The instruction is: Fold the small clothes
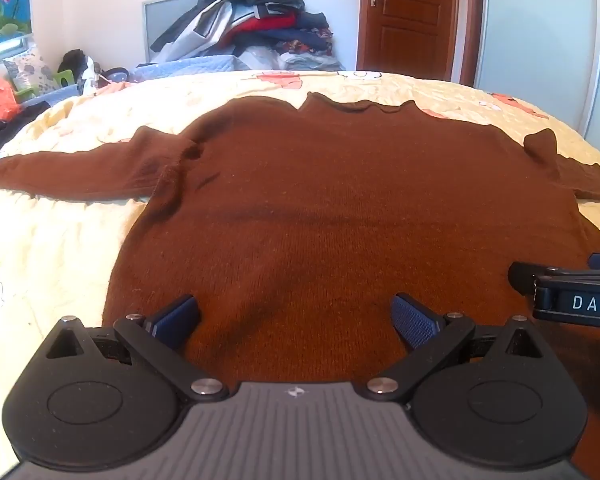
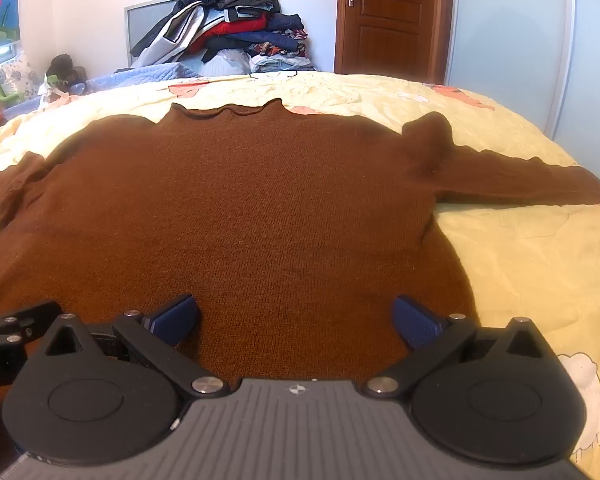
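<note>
Nothing is folded yet: the brown sweater (image 1: 340,208) lies flat, sleeves spread toward the bed's side edges, collar toward the far edge. The left claw (image 1: 296,320) and right claw (image 2: 296,320) hang released over its hem, holding nothing. The bed (image 2: 520,248) wears a yellow sheet; a clothes pile (image 1: 260,16) and a wooden door (image 1: 408,16) stand beyond.

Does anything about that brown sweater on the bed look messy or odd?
Mostly no: the sweater lies flat, sleeves spread. Only the fabric at its left armpit is bunched into small creases.
</note>
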Action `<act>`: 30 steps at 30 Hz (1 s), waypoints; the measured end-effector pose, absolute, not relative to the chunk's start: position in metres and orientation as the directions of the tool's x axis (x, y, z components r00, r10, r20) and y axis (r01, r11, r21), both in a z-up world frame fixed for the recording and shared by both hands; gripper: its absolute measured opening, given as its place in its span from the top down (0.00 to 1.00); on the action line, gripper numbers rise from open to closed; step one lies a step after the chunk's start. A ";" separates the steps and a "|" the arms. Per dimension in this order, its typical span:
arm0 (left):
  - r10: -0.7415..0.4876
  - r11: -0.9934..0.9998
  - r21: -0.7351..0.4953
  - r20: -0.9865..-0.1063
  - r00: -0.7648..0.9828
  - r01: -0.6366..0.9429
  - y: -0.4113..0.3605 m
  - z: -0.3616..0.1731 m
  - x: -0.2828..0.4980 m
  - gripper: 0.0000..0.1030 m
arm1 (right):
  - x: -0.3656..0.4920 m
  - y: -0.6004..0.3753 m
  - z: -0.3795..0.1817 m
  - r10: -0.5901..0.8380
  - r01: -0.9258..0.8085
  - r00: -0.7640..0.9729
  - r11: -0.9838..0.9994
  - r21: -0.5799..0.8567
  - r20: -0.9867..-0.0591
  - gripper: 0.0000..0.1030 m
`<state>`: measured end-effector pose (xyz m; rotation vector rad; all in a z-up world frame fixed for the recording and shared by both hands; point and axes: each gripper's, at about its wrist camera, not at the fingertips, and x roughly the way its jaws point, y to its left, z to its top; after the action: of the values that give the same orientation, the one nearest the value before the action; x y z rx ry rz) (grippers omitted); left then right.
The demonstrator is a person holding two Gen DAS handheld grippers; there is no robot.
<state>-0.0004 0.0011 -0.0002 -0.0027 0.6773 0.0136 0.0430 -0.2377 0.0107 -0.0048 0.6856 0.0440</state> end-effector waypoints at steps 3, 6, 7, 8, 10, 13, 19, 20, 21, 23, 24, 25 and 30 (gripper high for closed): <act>0.016 1.000 0.004 -0.632 0.775 -0.018 0.004 0.000 -0.002 0.00 | 0.043 -0.238 0.011 0.039 -0.042 0.772 0.999 0.010 -0.634 0.00; 0.014 1.000 0.006 -0.638 0.770 -0.014 0.000 0.001 -0.002 0.00 | 0.043 -0.237 0.011 0.039 -0.042 0.772 0.999 0.010 -0.634 0.00; 0.014 1.000 0.005 -0.640 0.769 -0.014 0.000 0.002 -0.003 0.00 | 0.043 -0.237 0.011 0.039 -0.042 0.772 0.999 0.011 -0.634 0.00; 0.014 1.000 0.006 -0.641 0.767 -0.013 0.000 0.002 -0.004 0.00 | 0.043 -0.237 0.011 0.039 -0.042 0.772 0.999 0.010 -0.634 0.00; 0.011 1.000 0.004 -0.651 0.759 -0.010 0.002 0.001 0.002 0.00 | 0.043 -0.237 0.011 0.039 -0.042 0.772 0.999 0.011 -0.634 0.00; 0.006 1.000 0.005 -0.650 0.760 -0.004 0.003 0.001 0.001 0.00 | 0.043 -0.237 0.011 0.039 -0.042 0.772 0.999 0.011 -0.634 0.00; 0.023 1.000 0.011 -0.648 0.761 -0.021 0.000 0.000 -0.002 0.00 | 0.043 -0.237 0.011 0.039 -0.042 0.772 0.999 0.010 -0.635 0.00; 0.026 1.000 0.014 -0.647 0.762 -0.022 -0.001 0.000 -0.003 0.00 | 0.043 -0.237 0.011 0.038 -0.041 0.772 0.999 0.010 -0.635 0.00; 0.028 1.000 0.018 -0.648 0.761 -0.021 -0.002 0.000 -0.002 0.00 | 0.043 -0.237 0.011 0.038 -0.041 0.772 0.999 0.010 -0.634 0.00; 0.027 1.000 0.016 -0.648 0.761 -0.022 -0.002 0.000 -0.002 0.00 | 0.043 -0.237 0.011 0.038 -0.041 0.772 0.999 0.009 -0.635 0.00; 0.026 1.000 0.013 -0.647 0.762 -0.023 -0.001 0.000 -0.002 0.00 | 0.043 -0.237 0.011 0.038 -0.041 0.772 0.999 0.010 -0.634 0.00; 0.026 1.000 0.013 -0.647 0.762 -0.023 -0.001 0.000 -0.002 0.00 | 0.043 -0.237 0.011 0.038 -0.041 0.773 0.999 0.010 -0.634 0.00; 0.024 1.000 0.012 -0.643 0.765 -0.022 -0.002 0.000 -0.001 0.00 | 0.042 -0.237 0.011 0.037 -0.041 0.773 0.999 0.009 -0.634 0.00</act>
<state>-0.0007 -0.0021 0.0005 0.0038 0.6989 0.0251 0.0423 -0.2372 0.0109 -0.0056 0.6864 0.0426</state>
